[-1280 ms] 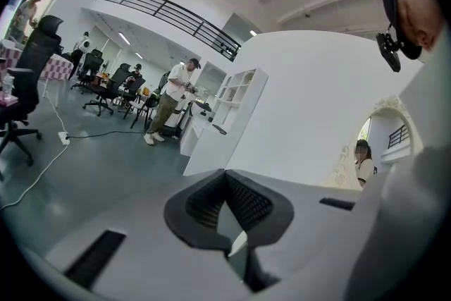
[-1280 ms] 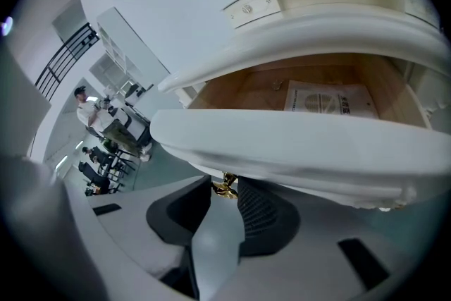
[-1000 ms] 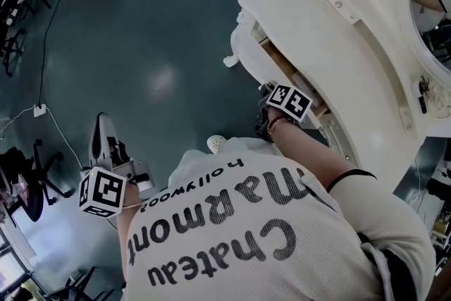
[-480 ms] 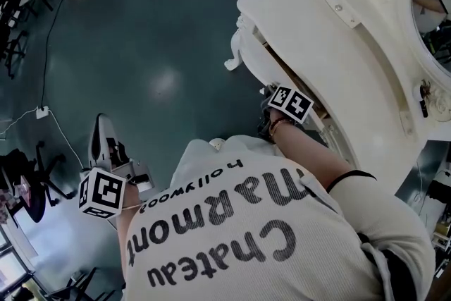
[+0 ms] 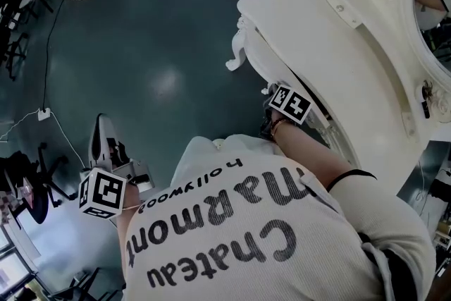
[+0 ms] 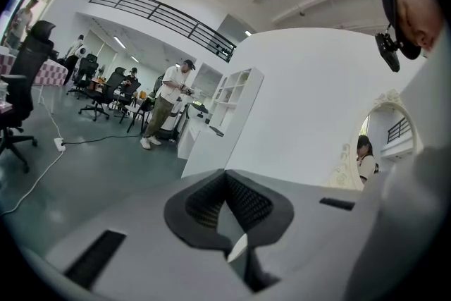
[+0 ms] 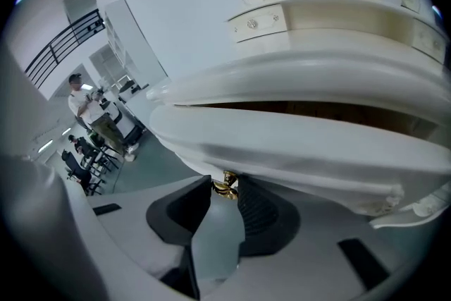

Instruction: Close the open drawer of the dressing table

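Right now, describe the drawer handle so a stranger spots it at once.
Find the white dressing table, then its long curved drawer. On the drawer's lower edge, in the right gripper, is the handle: the only gold piece.

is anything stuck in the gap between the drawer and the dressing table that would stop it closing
Nothing visible does. The right tool holds the gold handle on the drawer front. The narrow dark gap between that front and the dressing table shows only brown wood inside, with nothing poking out.
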### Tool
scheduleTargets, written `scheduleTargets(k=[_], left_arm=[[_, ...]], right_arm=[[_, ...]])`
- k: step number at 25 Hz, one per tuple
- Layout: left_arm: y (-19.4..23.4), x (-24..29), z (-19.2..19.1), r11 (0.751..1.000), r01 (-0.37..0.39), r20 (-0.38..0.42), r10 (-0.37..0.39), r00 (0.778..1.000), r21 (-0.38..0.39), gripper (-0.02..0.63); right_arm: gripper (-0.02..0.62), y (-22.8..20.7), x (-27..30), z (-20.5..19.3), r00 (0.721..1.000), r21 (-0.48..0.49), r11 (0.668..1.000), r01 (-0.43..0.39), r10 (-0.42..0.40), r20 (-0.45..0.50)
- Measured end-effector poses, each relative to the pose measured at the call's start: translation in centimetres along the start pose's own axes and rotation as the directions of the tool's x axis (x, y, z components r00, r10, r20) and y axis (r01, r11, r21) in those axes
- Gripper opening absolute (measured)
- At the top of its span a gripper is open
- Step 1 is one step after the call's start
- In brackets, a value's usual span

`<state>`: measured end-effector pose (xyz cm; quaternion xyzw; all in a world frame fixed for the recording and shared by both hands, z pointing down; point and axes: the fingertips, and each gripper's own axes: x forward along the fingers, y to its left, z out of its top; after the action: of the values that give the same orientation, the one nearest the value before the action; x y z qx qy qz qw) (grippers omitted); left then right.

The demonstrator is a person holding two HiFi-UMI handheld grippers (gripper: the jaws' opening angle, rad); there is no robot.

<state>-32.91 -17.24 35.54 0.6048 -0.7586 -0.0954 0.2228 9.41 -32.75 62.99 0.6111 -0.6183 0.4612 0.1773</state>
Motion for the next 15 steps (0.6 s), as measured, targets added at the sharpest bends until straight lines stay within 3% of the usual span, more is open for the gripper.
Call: scheduleTargets(k=[8, 15], left_arm=[[0.4, 0.3, 0.0, 1.000, -0.002, -0.008, 0.002, 1.000, 0.001, 0.008], [-0.1, 1.0, 0.0, 1.000, 0.014, -0.014, -0.014, 1.000, 0.005, 0.008]], right_arm=[[0.136, -0.5, 0.3, 0.9, 0.999, -0.009, 1.000, 0.026, -0.025, 0.020], [0.135, -0.8, 0.4, 1.6, 0.998, -0.086, 0.995, 0.058, -0.055, 0.036]])
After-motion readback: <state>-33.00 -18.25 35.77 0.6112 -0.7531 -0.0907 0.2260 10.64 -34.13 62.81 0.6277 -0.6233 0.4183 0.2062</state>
